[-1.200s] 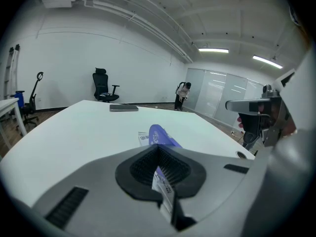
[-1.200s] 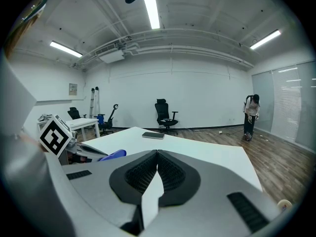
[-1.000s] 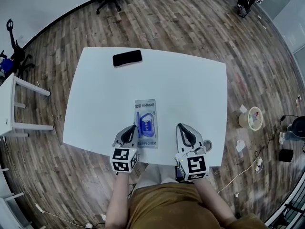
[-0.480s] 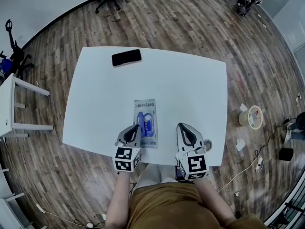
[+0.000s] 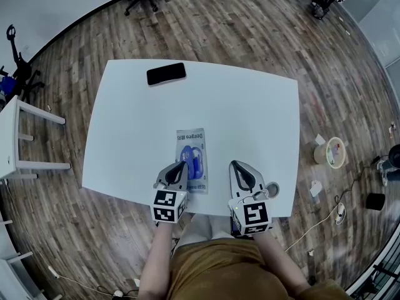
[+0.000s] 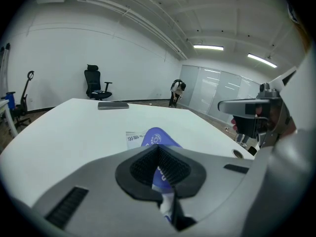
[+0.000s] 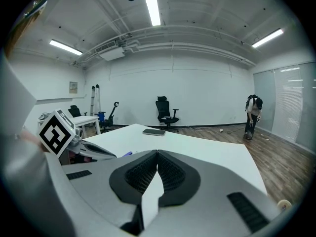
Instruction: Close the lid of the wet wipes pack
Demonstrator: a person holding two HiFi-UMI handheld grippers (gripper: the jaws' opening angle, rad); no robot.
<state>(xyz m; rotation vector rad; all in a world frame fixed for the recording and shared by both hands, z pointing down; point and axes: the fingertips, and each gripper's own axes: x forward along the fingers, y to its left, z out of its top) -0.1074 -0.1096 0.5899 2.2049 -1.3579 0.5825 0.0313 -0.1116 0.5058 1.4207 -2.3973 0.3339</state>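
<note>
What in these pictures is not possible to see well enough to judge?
- Lid: in the left gripper view the left gripper hides its lower part, so whether the two touch cannot be told.
- Pack: in the head view its print is too small to read, and the left gripper covers its near left corner.

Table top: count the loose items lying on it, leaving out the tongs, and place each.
2. A black phone lies near the far left corner. The wet wipes pack lies by the near edge, with the left tongs over its left part. None seems hidden.
</note>
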